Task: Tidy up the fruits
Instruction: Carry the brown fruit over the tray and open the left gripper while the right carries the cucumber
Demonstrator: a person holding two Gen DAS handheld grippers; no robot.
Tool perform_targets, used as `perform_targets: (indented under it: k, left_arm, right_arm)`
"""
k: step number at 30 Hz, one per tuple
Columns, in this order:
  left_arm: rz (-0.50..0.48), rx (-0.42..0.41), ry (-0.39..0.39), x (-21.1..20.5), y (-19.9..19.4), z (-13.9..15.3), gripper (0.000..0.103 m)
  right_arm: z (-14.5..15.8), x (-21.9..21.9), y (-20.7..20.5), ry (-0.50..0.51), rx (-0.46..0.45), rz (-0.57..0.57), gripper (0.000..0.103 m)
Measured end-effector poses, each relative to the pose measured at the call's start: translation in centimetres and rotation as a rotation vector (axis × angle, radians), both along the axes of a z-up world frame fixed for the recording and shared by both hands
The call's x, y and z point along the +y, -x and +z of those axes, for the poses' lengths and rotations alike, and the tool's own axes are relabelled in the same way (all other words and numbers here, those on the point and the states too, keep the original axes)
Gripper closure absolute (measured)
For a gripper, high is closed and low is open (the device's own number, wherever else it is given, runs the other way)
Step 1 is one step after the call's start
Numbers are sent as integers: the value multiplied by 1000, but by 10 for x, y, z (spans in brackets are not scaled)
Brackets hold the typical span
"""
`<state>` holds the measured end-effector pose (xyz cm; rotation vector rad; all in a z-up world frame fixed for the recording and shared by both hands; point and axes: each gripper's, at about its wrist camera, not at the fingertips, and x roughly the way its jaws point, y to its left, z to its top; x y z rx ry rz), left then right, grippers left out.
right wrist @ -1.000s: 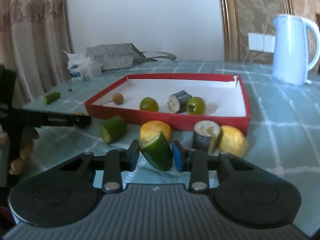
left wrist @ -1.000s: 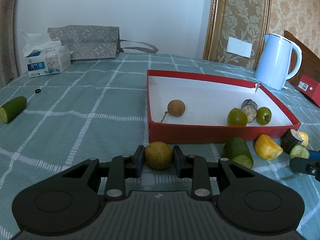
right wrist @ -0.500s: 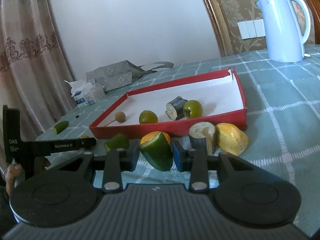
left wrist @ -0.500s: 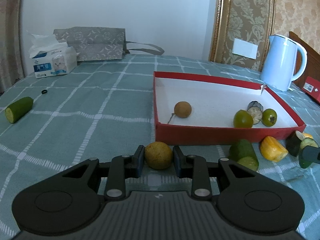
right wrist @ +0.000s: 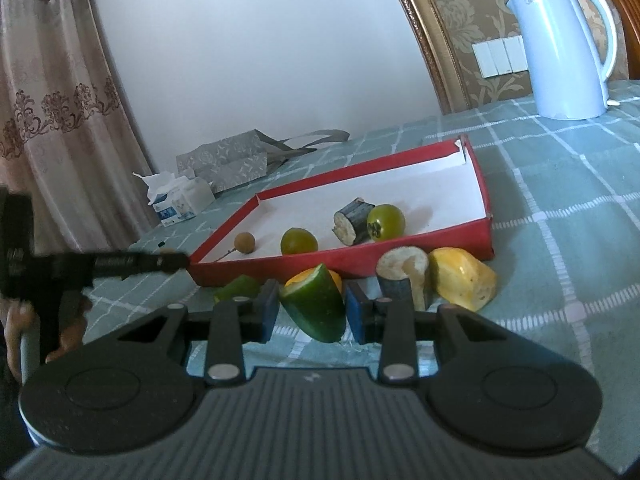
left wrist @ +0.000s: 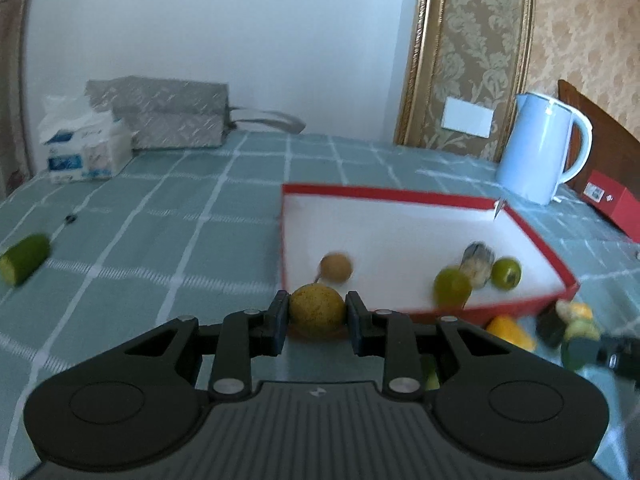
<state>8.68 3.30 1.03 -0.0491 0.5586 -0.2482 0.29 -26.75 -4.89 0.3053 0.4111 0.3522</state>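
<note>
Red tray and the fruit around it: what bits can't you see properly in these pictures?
- Left wrist view: the fruits in the red tray are smeared by motion blur, so their kind is unclear.
- Left wrist view: the left gripper body hides the table under the yellow fruit it grips.
- Right wrist view: the cucumber piece in the right gripper hides most of an orange piece behind it.
- Right wrist view: the hand is cut off by the left edge.

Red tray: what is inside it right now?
Red tray holds a small brown fruit, two green fruits and a dark-skinned cut piece. Its near wall hides some floor.
</note>
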Motion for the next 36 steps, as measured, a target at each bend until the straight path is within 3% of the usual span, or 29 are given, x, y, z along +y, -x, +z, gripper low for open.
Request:
perform_targets:
  k: [4, 14, 16, 18, 20, 29, 36]
  left_arm:
    - [-15, 0, -10, -23, -27, 7, 74]
    - [-21, 13, -165, -86, -80, -13, 73]
    - [-11, 9, -190, -90, -81, -15, 65]
    - [2, -19, -199, -90, -77, -15, 32]
    - [24, -68, -182, -84, -68, -11, 21]
    - [202, -188, -84, -27, -3, -3, 9]
    - [254, -130, -58, 2, 12, -20, 7]
  right_arm:
    - [-1, -1, 1, -6, 0, -1, 69]
    - [-1, -3, -2, -15, 10, -2, 69]
    - [-2, -2, -3, -13, 13, 1, 69]
    - [-2, -3, -4, -14, 18, 2, 69]
    - [-2, -3, -4, -16, 18, 2, 69]
    - [-3, -2, -4, -7, 17, 3, 69]
    - [2, 9, 1, 65, -6, -18, 70]
